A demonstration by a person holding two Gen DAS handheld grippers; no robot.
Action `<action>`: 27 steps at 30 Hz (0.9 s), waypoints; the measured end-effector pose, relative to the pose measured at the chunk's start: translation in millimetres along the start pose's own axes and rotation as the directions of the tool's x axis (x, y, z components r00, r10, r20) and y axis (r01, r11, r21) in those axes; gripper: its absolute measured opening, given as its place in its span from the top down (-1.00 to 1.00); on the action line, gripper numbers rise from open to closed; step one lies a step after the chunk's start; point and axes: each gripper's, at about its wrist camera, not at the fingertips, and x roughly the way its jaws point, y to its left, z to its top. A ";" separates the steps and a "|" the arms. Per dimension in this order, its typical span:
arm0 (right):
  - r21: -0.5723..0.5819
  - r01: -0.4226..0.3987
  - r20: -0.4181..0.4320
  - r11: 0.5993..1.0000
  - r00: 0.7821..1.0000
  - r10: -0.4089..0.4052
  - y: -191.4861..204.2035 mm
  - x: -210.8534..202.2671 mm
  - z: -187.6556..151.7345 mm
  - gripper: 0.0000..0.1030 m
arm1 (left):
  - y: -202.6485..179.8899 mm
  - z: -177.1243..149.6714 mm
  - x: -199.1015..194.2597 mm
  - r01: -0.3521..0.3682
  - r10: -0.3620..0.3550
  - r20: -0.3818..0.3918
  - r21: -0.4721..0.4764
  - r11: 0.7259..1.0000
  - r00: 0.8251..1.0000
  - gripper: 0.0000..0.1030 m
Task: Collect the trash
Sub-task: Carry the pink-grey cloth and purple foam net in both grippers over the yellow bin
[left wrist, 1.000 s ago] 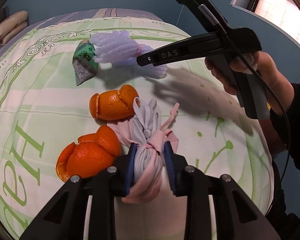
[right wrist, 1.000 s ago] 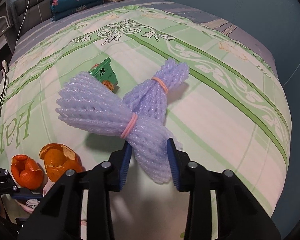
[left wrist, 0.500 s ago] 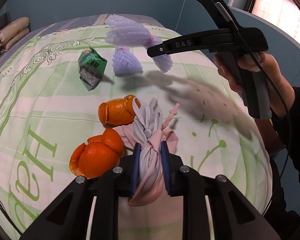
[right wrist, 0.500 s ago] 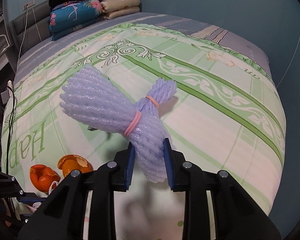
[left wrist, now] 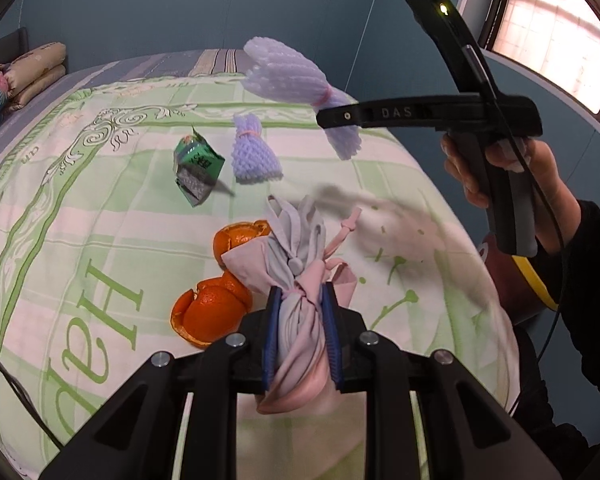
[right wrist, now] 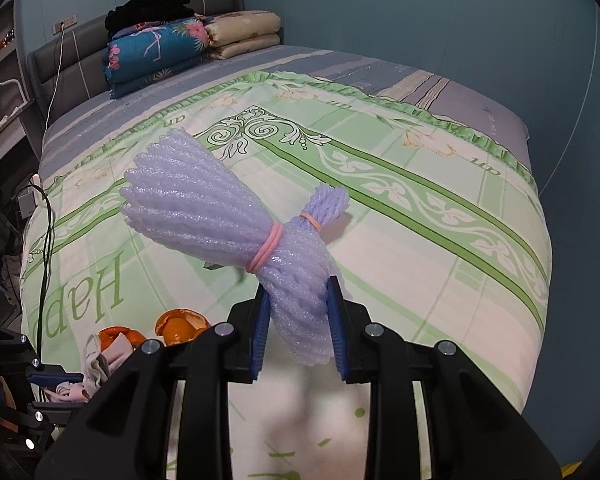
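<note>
Left gripper (left wrist: pixel 300 312): blue pads clamped tight on a knotted pink-and-grey cloth bundle (left wrist: pixel 295 280), lifted clear of the bedspread (left wrist: pixel 79 216). Jaws closed a little further just now, bundle between them.

Right gripper (right wrist: pixel 298 316): pads pinched on the tail of a lilac foam net bundle (right wrist: pixel 203 216) tied with a pink band, held in the air; jaws likewise just closed further on it.

On the bedspread: two orange peels (left wrist: pixel 207 314), a second foam net (left wrist: pixel 253 154), a green wrapper (left wrist: pixel 195 170).
</note>
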 end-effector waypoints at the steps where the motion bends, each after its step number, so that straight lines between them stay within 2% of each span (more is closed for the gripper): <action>1: -0.002 0.002 0.003 1.000 1.000 -0.002 0.7 -3.5 -0.2 0.50 | -0.1 0.7 -3.8 0.004 -0.004 0.006 -0.004 1.000 1.000 0.63; 12: -0.006 0.021 0.050 1.000 0.999 -0.021 5.1 -44.4 -1.7 0.50 | 3.9 12.4 -45.7 -0.003 0.006 0.094 -0.033 0.999 0.996 0.63; 18: -0.005 0.031 0.080 1.000 0.996 -0.030 4.4 -66.3 -3.5 0.50 | 15.4 24.0 -69.8 -0.024 0.033 0.145 -0.065 0.998 0.989 0.63; 27: 0.022 0.069 0.124 0.997 0.990 -0.071 -5.9 -102.6 -14.1 0.50 | 12.6 41.5 -95.2 -0.048 0.063 0.200 -0.079 0.996 0.978 0.63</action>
